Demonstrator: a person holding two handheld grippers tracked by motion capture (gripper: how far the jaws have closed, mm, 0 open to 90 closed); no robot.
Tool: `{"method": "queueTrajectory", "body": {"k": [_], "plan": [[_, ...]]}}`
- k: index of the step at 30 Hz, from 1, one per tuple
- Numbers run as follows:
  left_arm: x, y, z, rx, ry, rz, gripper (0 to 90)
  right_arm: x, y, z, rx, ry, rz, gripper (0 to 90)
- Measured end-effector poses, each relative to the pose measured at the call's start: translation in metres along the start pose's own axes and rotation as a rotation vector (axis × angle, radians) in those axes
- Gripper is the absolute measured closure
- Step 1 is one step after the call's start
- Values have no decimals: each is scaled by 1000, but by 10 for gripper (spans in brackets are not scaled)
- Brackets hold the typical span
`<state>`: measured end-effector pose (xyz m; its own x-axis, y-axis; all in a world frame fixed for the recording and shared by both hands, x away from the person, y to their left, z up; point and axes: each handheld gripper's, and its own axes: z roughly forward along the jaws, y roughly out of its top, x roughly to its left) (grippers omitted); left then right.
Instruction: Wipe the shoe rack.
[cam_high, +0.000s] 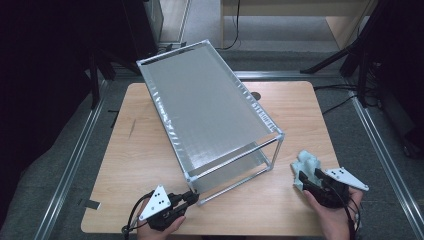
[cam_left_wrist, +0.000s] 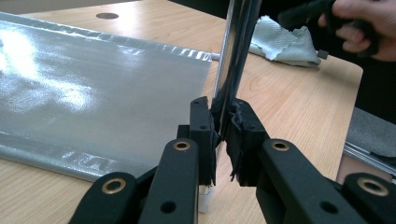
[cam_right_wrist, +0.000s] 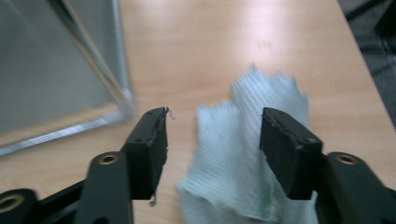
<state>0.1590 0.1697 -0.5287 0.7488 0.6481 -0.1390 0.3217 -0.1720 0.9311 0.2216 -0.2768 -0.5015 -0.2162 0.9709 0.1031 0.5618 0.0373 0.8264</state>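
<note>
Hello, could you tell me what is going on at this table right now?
A person works at a wooden table with a gripper in each hand. The left gripper is clamped on the near corner post of a two-tier metal shelf rack, apparently steadying it. The right gripper hangs open over a crumpled pale green cloth lying on the table to the right of the rack, seemingly about to pick it up.

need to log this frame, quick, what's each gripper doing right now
Left gripper: shut on the rack's corner post.
Right gripper: open, jaws either side of the crumpled cloth, not gripping it.
</note>
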Motion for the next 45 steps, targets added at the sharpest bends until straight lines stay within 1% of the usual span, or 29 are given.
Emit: {"method": "queueTrajectory", "body": {"k": [1,3,5,7,8,9,10,11,12,14,15,16,17,18,19,21,22,24,27,32,35,36,38,39,40,41,42,43,45], "plan": [[0,0,0,0,1,0,814,6,4,-4,-26,13,-8,403],[0,0,0,1,1,0,814,21,12,-8,-70,55,-41,402],[0,0,0,1,2,0,813,40,19,-7,-78,108,-95,398],[0,0,0,1,2,-1,814,54,23,-2,-84,121,-129,406],[0,0,0,1,3,-1,814,60,26,3,-87,114,-139,419],[-1,0,0,1,5,-2,814,63,28,8,-92,104,-138,438],[-1,0,0,1,7,-3,813,65,30,14,-93,111,-125,474],[-1,0,0,1,8,-4,813,68,33,22,-91,124,-120,513],[-1,0,0,1,7,-5,813,70,33,25,-95,124,-120,547],[-1,0,-1,2,4,-8,812,74,35,33,-103,111,-116,654],[-1,0,-1,4,2,-7,812,74,35,36,-108,103,-104,696],[0,0,-1,3,-3,-8,811,74,36,38,-111,86,-90,764],[-1,0,-1,5,-7,-9,811,73,36,39,-113,68,-75,786],[-1,0,-1,5,-7,-8,811,73,37,41,-117,80,-56,791],[-2,0,0,6,-8,-7,811,73,37,43,-124,79,-54,796],[-3,1,1,9,-14,-10,810,76,37,46,-137,49,-84,806],[-4,1,2,11,-18,-12,809,78,38,48,-141,37,-87,807],[-8,1,5,10,-26,-12,808,80,39,52,-150,21,-72,806],[-13,3,9,17,-39,4,809,82,43,61,-162,0,-53,805],[-21,3,15,18,-59,19,810,86,53,78,-166,-1,-32,802],[-24,4,18,17,-66,21,810,93,60,89,-162,-3,-45,804],[-24,4,19,17,-69,25,810,95,63,94,-159,3,-57,805],[-25,4,20,21,-78,35,810,96,69,102,-144,39,-68,797],[-25,4,20,21,-79,37,810,96,73,105,-121,60,-77,786],[-25,4,20,20,-81,35,810,96,76,106,-84,78,-86,768],[-25,4,20,19,-82,34,810,95,78,105,-67,95,-96,725],[-25,4,20,19,-81,32,810,94,78,100,-65,110,-95,677],[-24,4,20,17,-82,29,810,93,77,95,-70,121,-101,626],[-23,5,22,13,-84,26,809,92,70,80,-90,141,-107,559]]}}
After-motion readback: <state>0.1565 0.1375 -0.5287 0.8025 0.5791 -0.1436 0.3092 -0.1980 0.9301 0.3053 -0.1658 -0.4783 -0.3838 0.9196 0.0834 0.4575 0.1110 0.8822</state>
